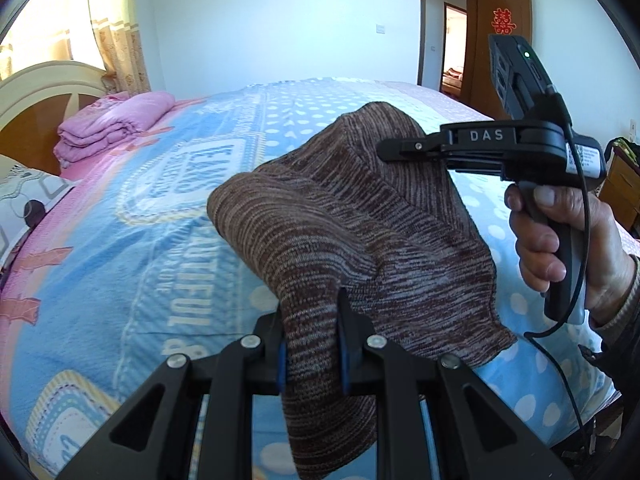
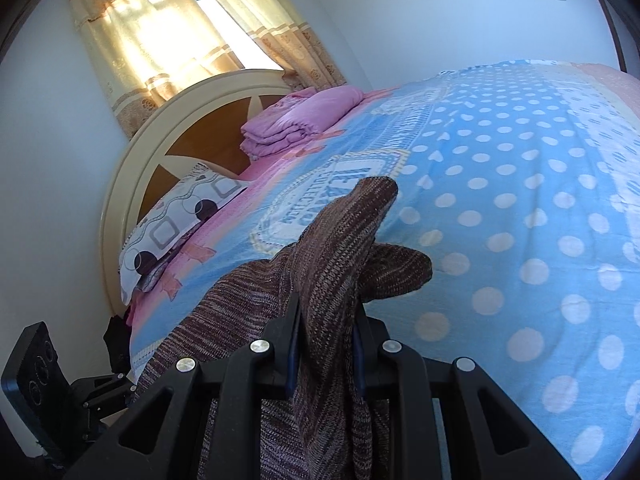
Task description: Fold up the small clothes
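We count one brown knit garment [image 1: 352, 232], lifted above the blue polka-dot bedspread [image 1: 140, 272]. Two grippers hold it: our left gripper [image 1: 312, 344] pinches its edge at 6 o'clock, and our right gripper [image 2: 326, 354] is likewise clamped on a bunched fold.

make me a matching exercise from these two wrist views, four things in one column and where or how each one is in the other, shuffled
Things:
1. brown knit garment
2. pink folded blanket
3. patterned pillow
4. right hand

Place or state:
A. stacked near the headboard, on the bed
B. wrapped around a black grip handle
C. lifted, pinched by the left gripper and the right gripper
D. lying at the bed's edge in front of the headboard

Pairs: 1-C, 2-A, 3-D, 4-B
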